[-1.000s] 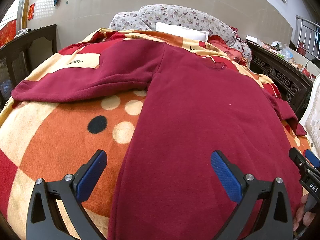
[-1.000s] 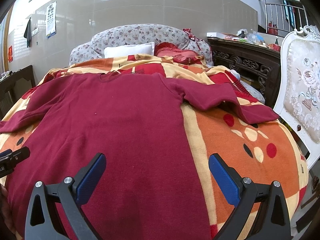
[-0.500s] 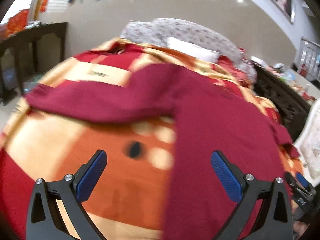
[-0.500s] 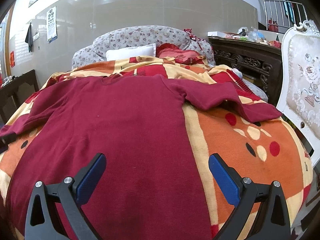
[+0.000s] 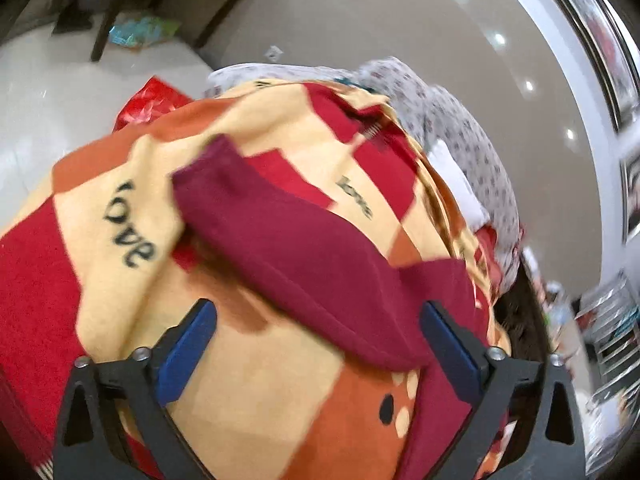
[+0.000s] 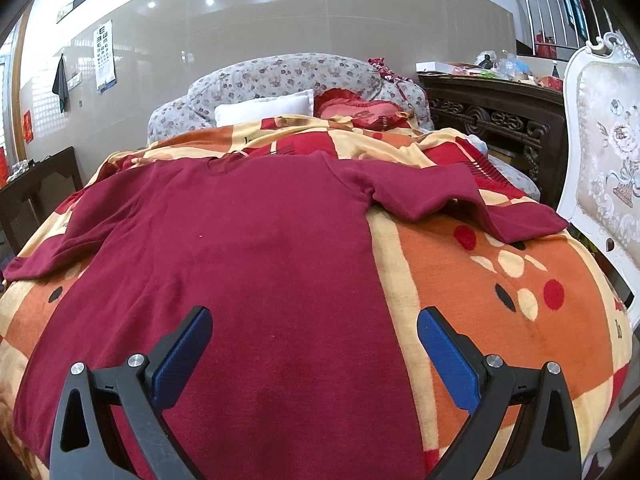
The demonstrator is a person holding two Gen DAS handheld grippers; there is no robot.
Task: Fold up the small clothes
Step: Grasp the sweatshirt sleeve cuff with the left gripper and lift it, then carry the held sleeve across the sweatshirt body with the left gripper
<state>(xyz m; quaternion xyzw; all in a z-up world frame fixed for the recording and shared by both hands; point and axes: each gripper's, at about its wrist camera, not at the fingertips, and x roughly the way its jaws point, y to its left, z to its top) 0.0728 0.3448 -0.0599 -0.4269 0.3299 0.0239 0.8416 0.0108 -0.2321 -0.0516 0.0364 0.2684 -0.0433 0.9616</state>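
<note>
I am looking along the right gripper (image 6: 314, 344) at a dark red long-sleeved top (image 6: 256, 264) that is lying flat and face up on a patterned blanket (image 6: 492, 280) covering the bed. Its hem is reaching toward the near edge of the bed, its neckline is pointing at the far edge where a white pillow (image 6: 264, 109) and a red cushion (image 6: 360, 111) are resting against a floral headboard (image 6: 288, 76). Both sleeves are spreading outward, one toward the left edge of the bed and the other toward the right edge, ending near a white upholstered chair (image 6: 608, 152). I am holding the right gripper with its blue pads (image 6: 182, 360) wide apart above the lower part of the top, gripping nothing.

The left wrist view is tilting and blurring. There I am holding the left gripper (image 5: 318, 348) with its pads (image 5: 188, 354) spread apart as well, empty, above the left edge of the bed. The left sleeve (image 5: 288, 248) of the top is lying diagonally across the blanket between and beyond the two fingers, its cuff (image 5: 208, 168) reaching toward the bed's left edge beside the word "love" (image 5: 128, 228) printed on the blanket. I cannot tell whether the pads are touching the fabric. A carved dark wooden cabinet (image 6: 500, 120) is standing beyond the right edge of the bed.
</note>
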